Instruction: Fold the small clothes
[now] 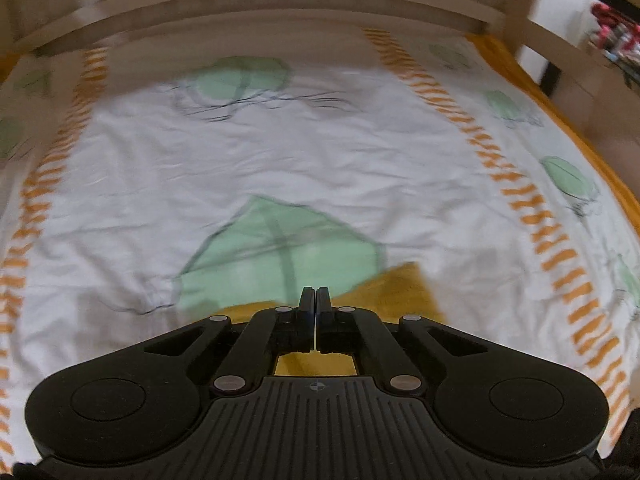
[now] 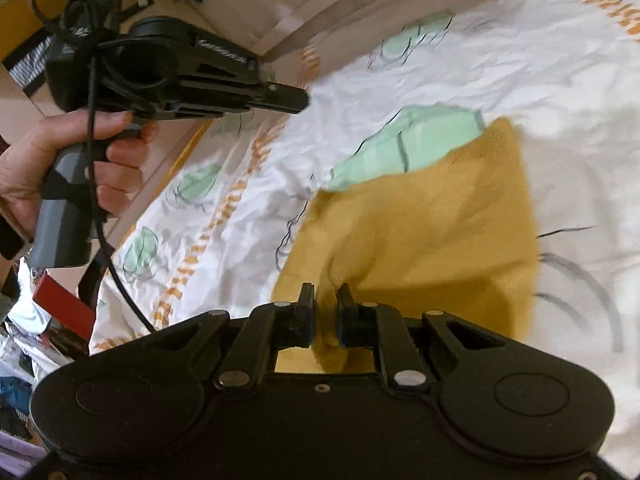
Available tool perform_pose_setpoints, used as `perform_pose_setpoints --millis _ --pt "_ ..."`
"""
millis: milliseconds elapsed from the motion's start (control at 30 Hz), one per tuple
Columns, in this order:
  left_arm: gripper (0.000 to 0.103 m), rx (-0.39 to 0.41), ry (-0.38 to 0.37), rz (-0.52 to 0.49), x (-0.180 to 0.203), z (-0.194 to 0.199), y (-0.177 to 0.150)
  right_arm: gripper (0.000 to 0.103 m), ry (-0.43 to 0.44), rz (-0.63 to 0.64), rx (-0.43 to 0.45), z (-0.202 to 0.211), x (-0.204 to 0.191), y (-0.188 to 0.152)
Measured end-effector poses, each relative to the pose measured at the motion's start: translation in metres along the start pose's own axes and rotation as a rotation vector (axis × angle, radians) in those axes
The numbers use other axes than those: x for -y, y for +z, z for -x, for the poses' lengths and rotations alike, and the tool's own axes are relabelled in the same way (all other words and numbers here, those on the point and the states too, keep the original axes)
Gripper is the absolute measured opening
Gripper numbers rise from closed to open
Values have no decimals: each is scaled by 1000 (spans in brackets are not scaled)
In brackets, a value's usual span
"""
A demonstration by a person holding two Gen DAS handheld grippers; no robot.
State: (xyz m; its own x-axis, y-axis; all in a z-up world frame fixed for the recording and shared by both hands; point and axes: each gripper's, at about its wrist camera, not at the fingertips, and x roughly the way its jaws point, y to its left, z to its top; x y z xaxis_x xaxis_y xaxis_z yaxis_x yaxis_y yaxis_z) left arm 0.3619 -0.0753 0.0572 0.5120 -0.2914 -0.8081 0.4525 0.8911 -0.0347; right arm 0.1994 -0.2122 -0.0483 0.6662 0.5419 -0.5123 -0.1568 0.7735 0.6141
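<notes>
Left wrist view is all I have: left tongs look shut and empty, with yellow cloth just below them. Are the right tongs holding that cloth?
Observer: Yes. The right tongs are clamped on a bunched fold of the yellow garment.
Operator: Where is my left relative to the cloth?
Observer: The left tongs hang in the air near the bed's edge, clear of the garment and touching nothing.
Operator: How does the cloth lie?
Observer: It trails from the grip onto the bedsheet, and its far edge overlaps a green patch.
</notes>
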Motion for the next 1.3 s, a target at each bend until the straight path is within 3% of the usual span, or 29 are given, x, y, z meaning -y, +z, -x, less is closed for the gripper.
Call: perform_pose_setpoints --millis 100,233,300,333,500,733,900,1067,1200,1300 --pt "0 -26 -5 46 -32 -3 -14 20 -8 13 -11 -16 -11 -6" --pt "7 -86 -112 200 -63 -21 -39 20 -36 25 -28 -28 -18 -13" --pt "32 -117 -175 268 -69 -33 -51 19 -58 34 -32 -26 -14 -16" --pt "37 -120 -200 299 -70 -39 -56 19 -66 34 -33 -23 -11 -18" --pt "38 -178 -328 425 -67 -73 -75 19 -121 59 -32 -20 -5 -30" --pt "40 -202 -357 498 -57 -97 -81 19 -122 55 -18 -16 1 -35" --pt "40 -195 -293 496 -54 -99 -82 19 -104 37 -10 -14 6 -35" --pt "40 -114 -209 480 -61 -83 -84 19 -90 36 -8 -12 7 -35" --pt "40 -188 -296 523 -65 -94 -88 19 -81 31 -8 -14 9 -33" --pt "40 -184 -323 526 -56 -101 -87 19 -80 32 -6 -13 10 -33"
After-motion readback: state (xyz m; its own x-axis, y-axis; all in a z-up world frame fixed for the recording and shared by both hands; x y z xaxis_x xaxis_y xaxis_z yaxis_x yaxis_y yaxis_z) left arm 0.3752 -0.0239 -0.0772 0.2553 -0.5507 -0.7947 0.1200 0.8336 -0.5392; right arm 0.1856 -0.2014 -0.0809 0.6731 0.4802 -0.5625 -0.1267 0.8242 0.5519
